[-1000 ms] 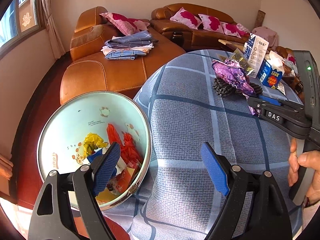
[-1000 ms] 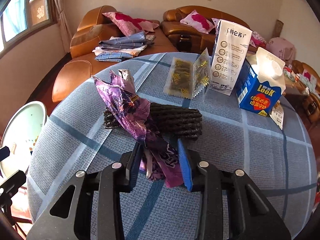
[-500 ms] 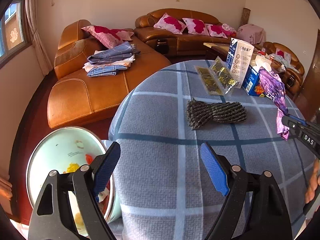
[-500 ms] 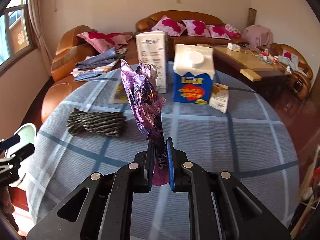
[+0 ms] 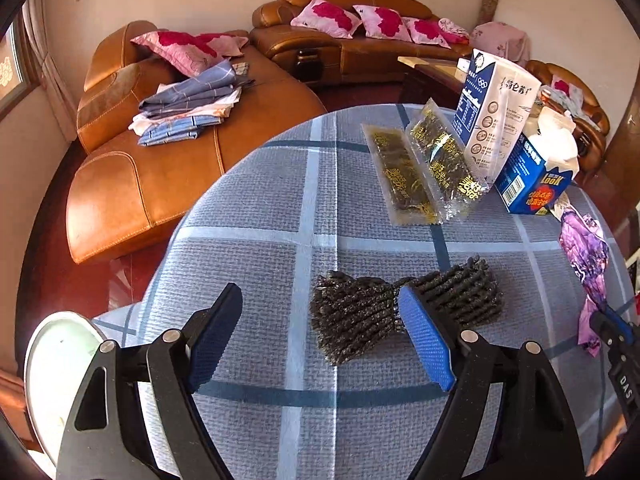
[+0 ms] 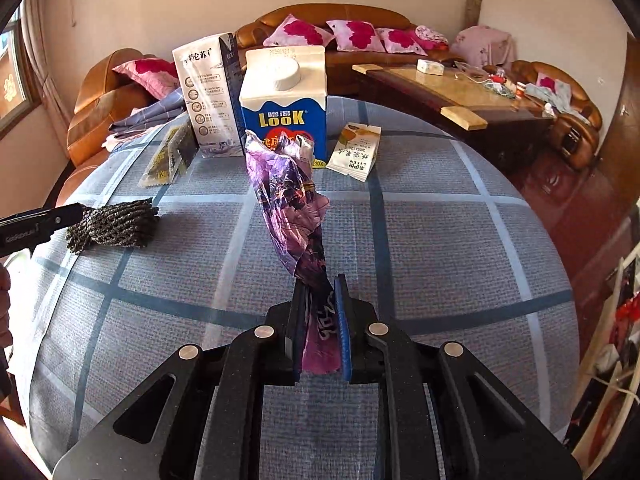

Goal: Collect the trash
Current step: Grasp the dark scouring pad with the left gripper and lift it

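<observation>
The right gripper (image 6: pixel 318 322) pinches the purple wrapper's (image 6: pixel 294 204) lower end, hiding it, above the bench (image 6: pixel 440 240). The left gripper (image 5: pixel 320 340) gapes wide near the dark bundle (image 5: pixel 404 312); the bin (image 5: pixel 56 364) is cropped.

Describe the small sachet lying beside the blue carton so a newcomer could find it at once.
Start at the round table with the blue-checked cloth. At its far side stands the blue LooK carton; just right of its base lies the small sachet. Unlike the upright cartons, it lies flat, white with an orange-yellow top.
</observation>
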`<state>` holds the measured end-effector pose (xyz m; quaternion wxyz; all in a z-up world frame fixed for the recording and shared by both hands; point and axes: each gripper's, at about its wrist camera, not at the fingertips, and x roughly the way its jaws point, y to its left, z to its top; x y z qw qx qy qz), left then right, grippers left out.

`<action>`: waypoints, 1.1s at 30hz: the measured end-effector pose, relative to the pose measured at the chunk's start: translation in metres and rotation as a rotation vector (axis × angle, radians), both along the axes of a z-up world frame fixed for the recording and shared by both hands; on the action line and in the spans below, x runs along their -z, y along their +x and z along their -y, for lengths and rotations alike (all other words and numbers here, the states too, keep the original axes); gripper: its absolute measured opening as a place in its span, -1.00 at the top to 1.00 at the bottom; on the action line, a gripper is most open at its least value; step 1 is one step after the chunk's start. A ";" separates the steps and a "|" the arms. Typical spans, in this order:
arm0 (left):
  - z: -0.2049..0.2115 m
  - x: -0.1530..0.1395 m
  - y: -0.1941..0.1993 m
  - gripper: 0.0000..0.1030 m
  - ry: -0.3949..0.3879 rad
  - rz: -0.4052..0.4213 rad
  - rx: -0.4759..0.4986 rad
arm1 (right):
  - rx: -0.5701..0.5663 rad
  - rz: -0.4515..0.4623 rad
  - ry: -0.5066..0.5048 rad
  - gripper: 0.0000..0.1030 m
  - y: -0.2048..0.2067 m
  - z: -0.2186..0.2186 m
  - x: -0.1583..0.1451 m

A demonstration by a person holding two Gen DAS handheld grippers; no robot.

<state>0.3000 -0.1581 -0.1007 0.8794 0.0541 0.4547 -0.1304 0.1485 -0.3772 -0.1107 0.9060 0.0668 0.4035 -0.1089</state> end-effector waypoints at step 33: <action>-0.046 -0.037 -0.111 0.81 -0.067 0.188 0.016 | -0.007 0.035 0.062 0.70 -0.035 -0.023 -0.009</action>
